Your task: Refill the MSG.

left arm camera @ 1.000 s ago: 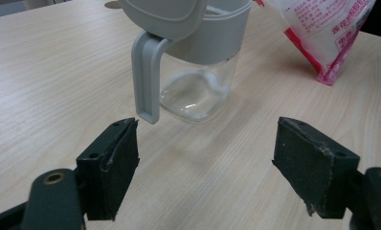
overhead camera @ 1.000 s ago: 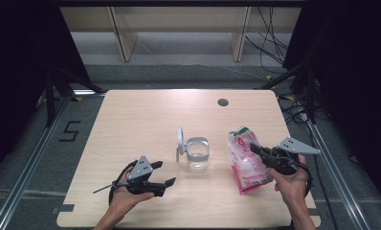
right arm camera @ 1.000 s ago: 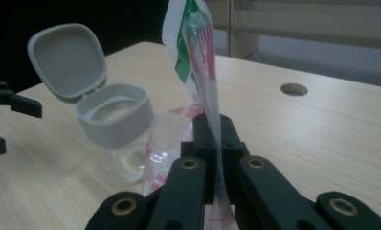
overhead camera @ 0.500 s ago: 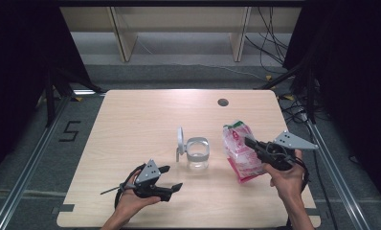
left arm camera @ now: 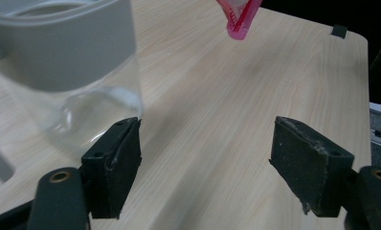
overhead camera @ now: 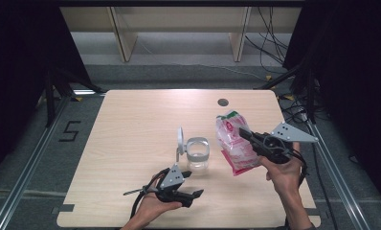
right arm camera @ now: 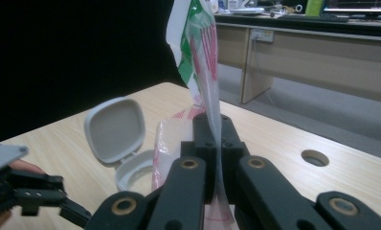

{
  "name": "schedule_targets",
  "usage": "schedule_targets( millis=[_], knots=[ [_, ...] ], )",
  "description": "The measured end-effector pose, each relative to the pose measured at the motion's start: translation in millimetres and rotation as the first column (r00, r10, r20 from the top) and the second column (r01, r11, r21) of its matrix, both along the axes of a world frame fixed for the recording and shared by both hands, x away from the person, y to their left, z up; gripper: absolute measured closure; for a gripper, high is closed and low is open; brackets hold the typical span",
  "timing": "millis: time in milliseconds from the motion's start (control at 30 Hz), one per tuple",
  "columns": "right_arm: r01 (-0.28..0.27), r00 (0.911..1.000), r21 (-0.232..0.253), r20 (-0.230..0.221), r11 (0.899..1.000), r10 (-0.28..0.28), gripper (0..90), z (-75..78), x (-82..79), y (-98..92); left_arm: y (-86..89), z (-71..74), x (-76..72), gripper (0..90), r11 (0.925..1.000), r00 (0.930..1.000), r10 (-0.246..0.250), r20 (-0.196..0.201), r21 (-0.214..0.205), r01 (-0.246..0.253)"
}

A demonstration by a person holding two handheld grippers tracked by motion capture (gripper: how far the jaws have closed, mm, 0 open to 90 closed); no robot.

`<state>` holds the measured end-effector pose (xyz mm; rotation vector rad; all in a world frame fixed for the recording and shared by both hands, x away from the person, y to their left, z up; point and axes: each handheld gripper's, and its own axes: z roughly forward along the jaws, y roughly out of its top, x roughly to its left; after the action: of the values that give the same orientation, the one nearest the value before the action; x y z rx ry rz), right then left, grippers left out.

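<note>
High view: the right gripper pinches the snack bag near the table's right edge, and the bag may slip. The left gripper, jaws apart and empty, has just been closing slightly beside the clear container and could knock it.

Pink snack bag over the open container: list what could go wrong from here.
1. The right gripper pinches only a thin film edge of the pink snack bag, which hangs off the table; it could slip free or tear.
2. The clear container stands unheld, with its hinged lid upright; the swinging bag might tip it.
3. The left gripper, jaws just closing slightly with nothing between them, sits beside the container and could nudge it.
</note>
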<state>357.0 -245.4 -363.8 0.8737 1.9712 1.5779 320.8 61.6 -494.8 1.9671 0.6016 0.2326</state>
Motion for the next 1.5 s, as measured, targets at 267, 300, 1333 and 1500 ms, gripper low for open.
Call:
schedule_targets(
  millis=[267,300,1333,1500],
  knots=[
    [-0.031,0.9995,0.013,-0.002,0.999,0.031,90.0,9.1,-0.2,13.1,-27.6,-2.7,9.4,27.6,0.9994,0.9998,0.018,0.005,-0.030,-0.018],
    [-0.038,0.9993,0.019,-0.002,0.999,0.038,90.0,9.9,0.1,15.6,-30.3,-1.9,9.4,27.6,0.9995,0.9998,0.020,0.001,-0.024,-0.020],
    [-0.091,0.9956,0.003,0.023,0.996,0.091,90.0,14.3,-1.1,45.1,-85.2,-4.2,9.4,55.4,0.9762,0.9861,0.154,0.063,-0.164,-0.142],
    [-0.103,0.9946,0.009,0.007,0.995,0.103,90.0,13.9,0.6,46.1,-88.5,-4.1,9.3,66.4,0.9762,0.9833,0.164,0.079,-0.156,-0.150]
  ],
)
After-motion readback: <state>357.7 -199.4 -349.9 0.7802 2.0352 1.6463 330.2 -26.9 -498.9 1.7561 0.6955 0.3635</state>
